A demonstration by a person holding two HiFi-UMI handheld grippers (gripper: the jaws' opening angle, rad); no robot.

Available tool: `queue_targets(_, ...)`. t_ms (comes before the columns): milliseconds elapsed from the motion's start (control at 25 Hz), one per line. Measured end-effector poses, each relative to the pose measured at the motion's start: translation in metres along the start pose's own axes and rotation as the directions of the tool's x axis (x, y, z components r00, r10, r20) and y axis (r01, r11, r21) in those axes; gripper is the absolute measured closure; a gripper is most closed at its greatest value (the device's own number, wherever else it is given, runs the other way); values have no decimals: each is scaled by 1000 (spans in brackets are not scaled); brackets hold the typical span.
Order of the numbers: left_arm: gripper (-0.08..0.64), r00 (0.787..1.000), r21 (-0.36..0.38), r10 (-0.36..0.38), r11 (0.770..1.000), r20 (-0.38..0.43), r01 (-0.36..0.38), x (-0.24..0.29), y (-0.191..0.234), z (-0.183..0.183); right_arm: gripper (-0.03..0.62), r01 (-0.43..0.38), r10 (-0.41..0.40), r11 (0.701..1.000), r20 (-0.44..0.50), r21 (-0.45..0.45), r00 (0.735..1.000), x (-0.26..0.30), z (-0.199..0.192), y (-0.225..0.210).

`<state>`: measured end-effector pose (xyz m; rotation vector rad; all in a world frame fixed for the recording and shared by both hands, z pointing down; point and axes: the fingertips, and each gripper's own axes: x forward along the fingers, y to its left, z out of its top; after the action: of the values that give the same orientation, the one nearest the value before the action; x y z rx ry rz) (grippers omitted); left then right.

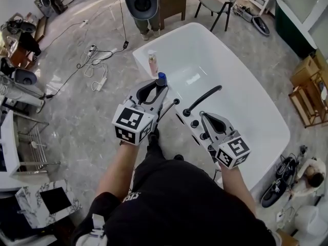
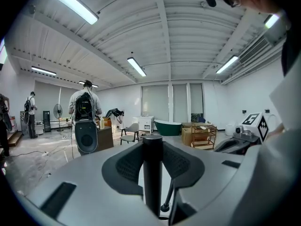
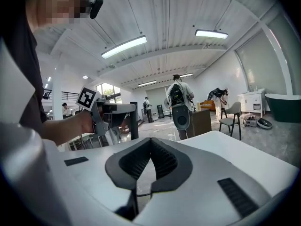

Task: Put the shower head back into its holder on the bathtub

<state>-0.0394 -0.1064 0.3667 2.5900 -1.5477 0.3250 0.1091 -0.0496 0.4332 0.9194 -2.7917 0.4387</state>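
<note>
The white bathtub lies ahead of me, with a black spout and black knobs on its near rim. My left gripper is shut on the dark shower head handle, which has a blue tip and stands upright between the pads. In the left gripper view the handle fills the gap of the left gripper, and its thin hose hangs below. My right gripper hovers over the knobs, its jaws shut on nothing. In the right gripper view the right gripper shows its tips touching.
A pink bottle stands on the tub's far left rim. A person with a backpack stands beyond the tub by a cabinet. Cables lie on the floor at the left. A chair stands at the back.
</note>
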Motion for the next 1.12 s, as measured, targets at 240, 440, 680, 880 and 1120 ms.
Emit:
queue_targets(240, 428, 998, 20, -61, 998, 20, 61, 32, 44, 15, 572, 46, -46, 999, 3, -10, 999, 55, 13, -8)
queue_targets(440, 429, 992, 29, -122, 992, 17, 121, 59, 90, 20, 558, 107, -107, 994, 31, 9, 994, 106, 30, -19)
queue_targets(680, 428, 973, 38, -227, 974, 47, 225, 92, 131, 36, 535, 172, -173, 985, 53, 18, 984, 161, 53, -26)
queue_targets(880, 428, 949, 73, -311, 949, 56, 307, 108, 146, 45, 535, 250, -252, 967, 50, 55, 966, 181, 54, -34)
queue_targets(1120, 428, 935, 68, -353, 934, 43, 350, 116, 160, 42, 548, 297, -302, 952, 66, 78, 951, 190, 61, -45)
